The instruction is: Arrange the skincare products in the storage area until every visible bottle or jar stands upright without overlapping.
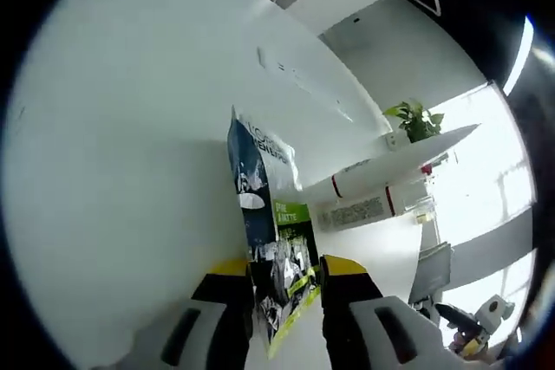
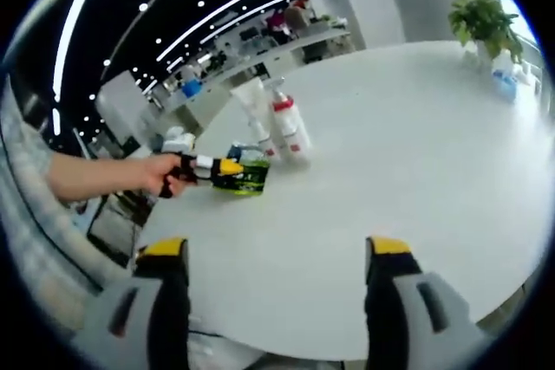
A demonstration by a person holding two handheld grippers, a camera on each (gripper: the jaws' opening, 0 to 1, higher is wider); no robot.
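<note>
Skincare pouch (image 1: 264,214) clamped in left tongs (image 1: 286,288), held just above worktop (image 2: 416,145) beside upright bottles (image 2: 282,127). Right tongs (image 2: 273,253) open, empty. Placing step; next: set pouch upright, clear of bottles.

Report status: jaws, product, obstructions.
Left gripper shut on dark-and-green sachet, held above white table. Right gripper open, holding nothing. White tube and pump bottle upright beside sachet. Nothing in the way.

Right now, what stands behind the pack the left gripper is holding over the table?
In the right gripper view, a white tube and a red-capped pump bottle stand upright just behind the green pack in the left gripper. Their bases are partly hidden.
</note>
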